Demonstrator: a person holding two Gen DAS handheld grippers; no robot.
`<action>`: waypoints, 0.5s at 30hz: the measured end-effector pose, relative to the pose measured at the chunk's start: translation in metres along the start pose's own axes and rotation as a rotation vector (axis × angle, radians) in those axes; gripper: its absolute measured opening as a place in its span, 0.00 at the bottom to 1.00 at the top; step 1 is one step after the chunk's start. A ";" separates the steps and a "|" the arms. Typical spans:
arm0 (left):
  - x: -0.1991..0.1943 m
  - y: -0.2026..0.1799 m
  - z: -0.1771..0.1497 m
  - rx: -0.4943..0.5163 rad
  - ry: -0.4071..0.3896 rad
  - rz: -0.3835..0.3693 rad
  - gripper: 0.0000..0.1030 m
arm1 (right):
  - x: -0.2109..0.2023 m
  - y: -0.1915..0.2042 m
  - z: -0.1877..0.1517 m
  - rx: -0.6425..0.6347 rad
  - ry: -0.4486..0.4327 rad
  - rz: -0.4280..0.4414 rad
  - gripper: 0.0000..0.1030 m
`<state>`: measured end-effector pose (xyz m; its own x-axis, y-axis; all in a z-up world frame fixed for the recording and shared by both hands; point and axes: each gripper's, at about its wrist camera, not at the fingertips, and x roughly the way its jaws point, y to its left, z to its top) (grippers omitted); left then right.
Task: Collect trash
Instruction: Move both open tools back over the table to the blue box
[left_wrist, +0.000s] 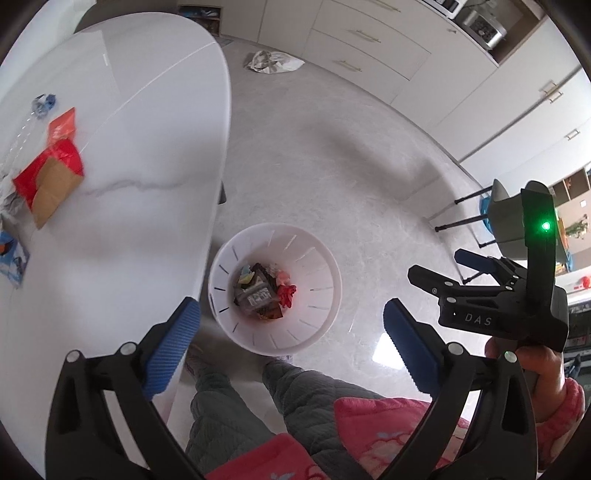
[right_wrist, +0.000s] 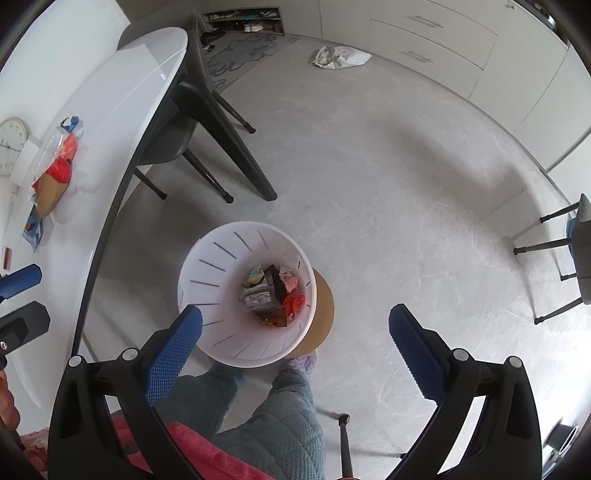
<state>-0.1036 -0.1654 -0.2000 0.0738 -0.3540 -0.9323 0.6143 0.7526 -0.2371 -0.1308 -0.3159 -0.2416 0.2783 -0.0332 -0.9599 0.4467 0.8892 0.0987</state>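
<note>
A white slotted trash bin (left_wrist: 325, 273) stands on the floor by the table edge, with several wrappers (left_wrist: 264, 291) at its bottom. It also shows in the right wrist view (right_wrist: 214, 258). My left gripper (left_wrist: 291, 332) is open and empty above the bin. My right gripper (right_wrist: 295, 332) is open and empty above the bin too; it shows in the left wrist view (left_wrist: 439, 273). On the white table (left_wrist: 147, 147) lie a red and brown wrapper (left_wrist: 50, 177), an orange packet (left_wrist: 62, 125), a clear bag (right_wrist: 48, 147) and a blue packet (left_wrist: 11, 258).
A crumpled white bag (left_wrist: 273, 61) lies on the floor by the cabinets (left_wrist: 369, 48). A dark chair (right_wrist: 207, 122) stands under the table. Another chair (right_wrist: 576, 251) is at right. The person's legs (right_wrist: 280, 417) stand just behind the bin.
</note>
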 end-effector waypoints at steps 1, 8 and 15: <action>-0.002 0.002 -0.001 -0.007 -0.005 0.006 0.92 | -0.001 0.002 0.000 -0.001 -0.001 0.002 0.97; -0.033 0.048 -0.011 -0.136 -0.070 0.069 0.92 | -0.006 0.037 0.011 -0.054 -0.020 0.028 0.97; -0.069 0.132 -0.030 -0.334 -0.131 0.155 0.92 | -0.006 0.110 0.033 -0.169 -0.035 0.082 0.97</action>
<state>-0.0511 -0.0255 -0.1752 0.2590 -0.2737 -0.9263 0.2997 0.9345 -0.1923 -0.0549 -0.2332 -0.2162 0.3389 0.0295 -0.9403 0.2730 0.9534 0.1283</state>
